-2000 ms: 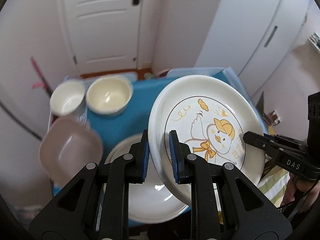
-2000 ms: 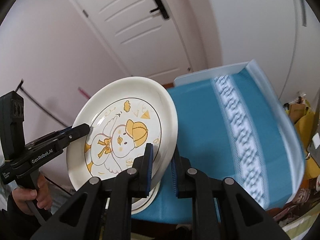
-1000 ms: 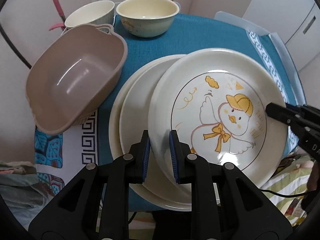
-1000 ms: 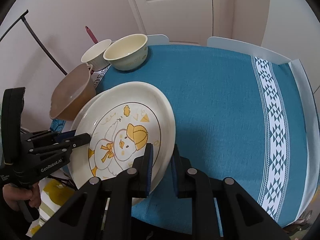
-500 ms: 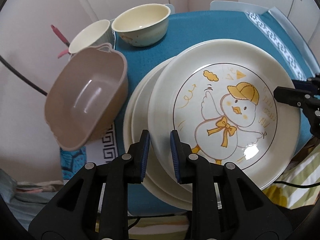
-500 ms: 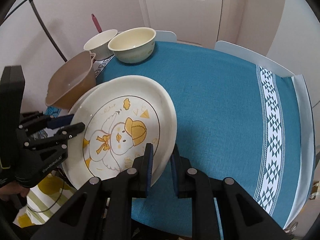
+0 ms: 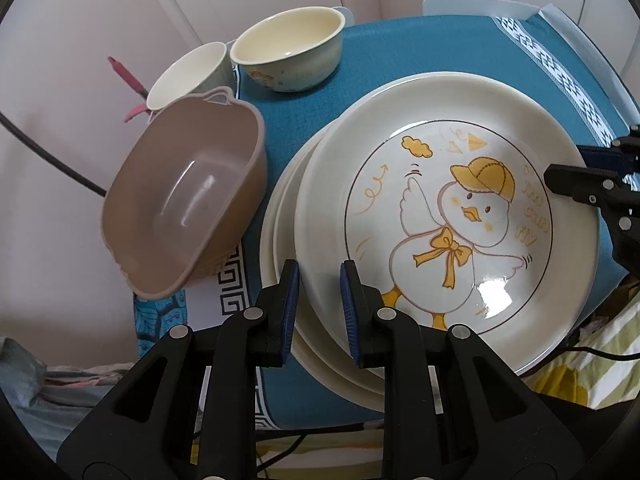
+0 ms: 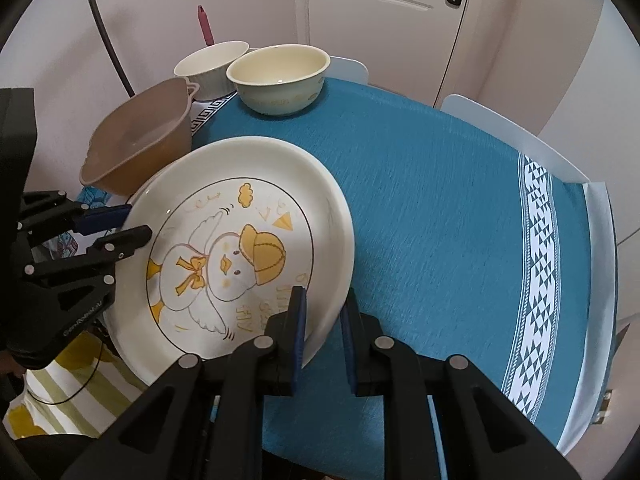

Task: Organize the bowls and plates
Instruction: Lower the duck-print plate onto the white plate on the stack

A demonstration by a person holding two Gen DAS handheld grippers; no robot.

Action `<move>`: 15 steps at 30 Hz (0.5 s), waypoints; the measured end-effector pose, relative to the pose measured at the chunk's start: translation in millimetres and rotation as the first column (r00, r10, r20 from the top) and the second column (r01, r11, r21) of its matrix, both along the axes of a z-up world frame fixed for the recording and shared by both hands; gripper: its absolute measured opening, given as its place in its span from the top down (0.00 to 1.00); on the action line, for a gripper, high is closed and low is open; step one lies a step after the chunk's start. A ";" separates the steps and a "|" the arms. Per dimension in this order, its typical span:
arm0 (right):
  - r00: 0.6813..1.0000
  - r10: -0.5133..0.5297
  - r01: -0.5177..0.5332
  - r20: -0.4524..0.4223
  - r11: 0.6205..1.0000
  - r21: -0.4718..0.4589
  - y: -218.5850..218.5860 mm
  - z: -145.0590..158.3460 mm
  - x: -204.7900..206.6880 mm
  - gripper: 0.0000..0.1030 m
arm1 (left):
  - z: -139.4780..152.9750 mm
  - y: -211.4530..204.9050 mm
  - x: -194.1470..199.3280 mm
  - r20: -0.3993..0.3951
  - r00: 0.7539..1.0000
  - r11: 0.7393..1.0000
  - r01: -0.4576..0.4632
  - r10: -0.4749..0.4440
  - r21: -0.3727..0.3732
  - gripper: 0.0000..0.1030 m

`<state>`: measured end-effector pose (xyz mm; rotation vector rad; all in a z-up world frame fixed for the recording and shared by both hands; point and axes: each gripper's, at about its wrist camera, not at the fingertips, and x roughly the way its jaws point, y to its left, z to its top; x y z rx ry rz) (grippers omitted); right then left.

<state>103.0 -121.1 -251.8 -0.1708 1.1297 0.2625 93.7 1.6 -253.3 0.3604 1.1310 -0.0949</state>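
A white plate with a yellow duck drawing (image 7: pixel 444 216) (image 8: pixel 236 256) lies on top of a stack of plain white plates (image 7: pixel 280 232) on the blue tablecloth. My left gripper (image 7: pixel 319 300) straddles the duck plate's near rim, jaws slightly parted. My right gripper (image 8: pixel 323 320) straddles the opposite rim, jaws also slightly parted. Each gripper shows in the other's view, the right one (image 7: pixel 576 184) and the left one (image 8: pixel 116 228).
A brown plastic basin (image 7: pixel 184 208) (image 8: pixel 136 148) sits left of the stack. A cream bowl (image 7: pixel 288 48) (image 8: pixel 280 78) and a white bowl (image 7: pixel 188 76) (image 8: pixel 210 66) stand behind it. The blue tablecloth (image 8: pixel 440 208) stretches to the right. A white door is behind.
The duck plate came down from a tilted, lifted hold onto the plate stack. Both grippers' jaws have opened slightly around its rim.
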 end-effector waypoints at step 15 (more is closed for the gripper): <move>1.000 0.021 -0.021 -0.016 0.999 -0.037 6.3 -7.2 1.7 0.85 | 2.1 -4.4 -11.2 0.046 0.998 0.995 0.033 -0.037 0.093 0.82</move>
